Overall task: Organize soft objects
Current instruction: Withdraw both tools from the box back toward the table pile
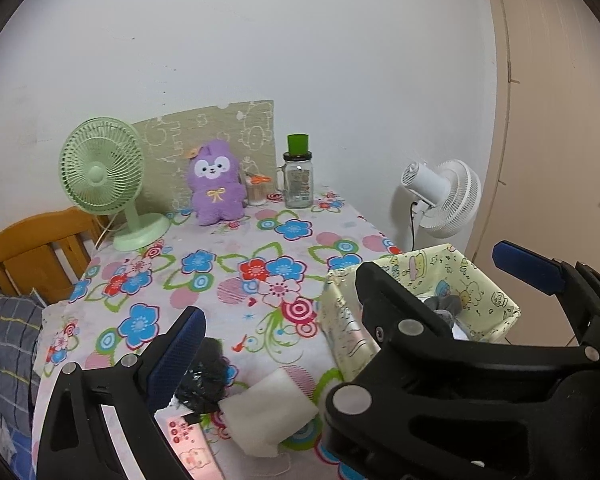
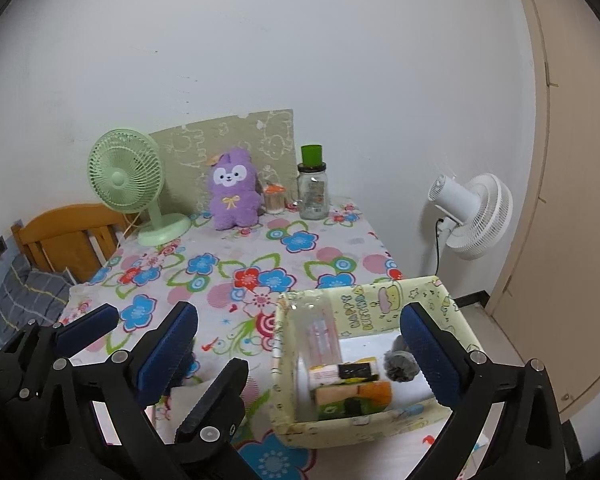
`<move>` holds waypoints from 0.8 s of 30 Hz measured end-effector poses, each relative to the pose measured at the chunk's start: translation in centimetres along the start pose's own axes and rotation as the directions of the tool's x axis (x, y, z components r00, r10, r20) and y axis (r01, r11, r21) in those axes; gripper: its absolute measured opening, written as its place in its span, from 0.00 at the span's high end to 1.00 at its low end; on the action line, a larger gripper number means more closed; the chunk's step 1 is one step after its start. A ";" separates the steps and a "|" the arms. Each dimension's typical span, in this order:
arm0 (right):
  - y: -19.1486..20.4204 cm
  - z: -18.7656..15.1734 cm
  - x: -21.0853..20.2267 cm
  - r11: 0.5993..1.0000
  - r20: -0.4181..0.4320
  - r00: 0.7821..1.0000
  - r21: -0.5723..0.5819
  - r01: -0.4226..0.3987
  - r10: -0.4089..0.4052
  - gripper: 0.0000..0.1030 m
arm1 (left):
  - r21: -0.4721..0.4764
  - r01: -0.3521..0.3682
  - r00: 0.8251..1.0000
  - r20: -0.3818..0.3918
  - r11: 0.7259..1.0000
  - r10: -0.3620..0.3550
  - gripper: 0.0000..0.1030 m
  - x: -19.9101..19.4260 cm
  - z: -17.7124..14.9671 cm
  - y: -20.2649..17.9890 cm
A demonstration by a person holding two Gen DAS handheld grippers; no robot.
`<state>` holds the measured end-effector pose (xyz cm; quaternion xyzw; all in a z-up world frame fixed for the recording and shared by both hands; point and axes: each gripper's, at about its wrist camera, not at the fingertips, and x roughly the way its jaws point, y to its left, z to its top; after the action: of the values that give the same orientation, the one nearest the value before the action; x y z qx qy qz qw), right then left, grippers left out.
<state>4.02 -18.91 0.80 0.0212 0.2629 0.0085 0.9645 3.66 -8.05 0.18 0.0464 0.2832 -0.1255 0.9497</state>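
Left wrist view
Left tongs (image 1: 276, 324): jaws wide, holding nothing, low over the flowered table (image 1: 228, 264).
Right tongs (image 1: 440, 280): in from 4 o'clock, jaws wide, over the box (image 1: 340, 320).
Soft things: black bundle (image 1: 208, 376) and white cloth (image 1: 272, 412) touching at 6 o'clock, beside the left finger; grey pom (image 1: 444, 306) inside the box.
Far edge: green fan (image 1: 100, 176) at 10 o'clock, purple plush (image 1: 216, 184), jar (image 1: 298, 180).

Right wrist view
Right tongs (image 2: 300, 344): jaws wide, empty, straddling the box (image 2: 292, 364) wall.
Left tongs (image 2: 88, 324): at 8 o'clock, open.
Box contents: grey pom (image 2: 398, 364) against the right finger, small packets (image 2: 348, 388) at the front.
Beyond the table: white fan (image 2: 472, 216) at 3 o'clock.
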 end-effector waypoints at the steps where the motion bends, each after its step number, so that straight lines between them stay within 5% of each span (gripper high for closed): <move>1: 0.4 -0.1 -0.1 1.000 0.001 1.000 -0.003 -0.001 0.001 0.00 | -0.002 -0.001 1.000 0.001 1.000 0.001 0.03 -0.1 -0.1 0.2; 24: 7.1 -3.8 1.2 0.998 -0.026 0.998 -0.022 -0.059 0.058 0.00 | -0.047 -0.059 0.997 -0.045 0.997 0.057 0.02 -0.8 -4.8 6.4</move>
<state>3.09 -11.67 -2.81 0.0179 0.2742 0.0399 0.9607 2.22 -0.91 -3.27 0.0343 0.3052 -0.0898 0.9474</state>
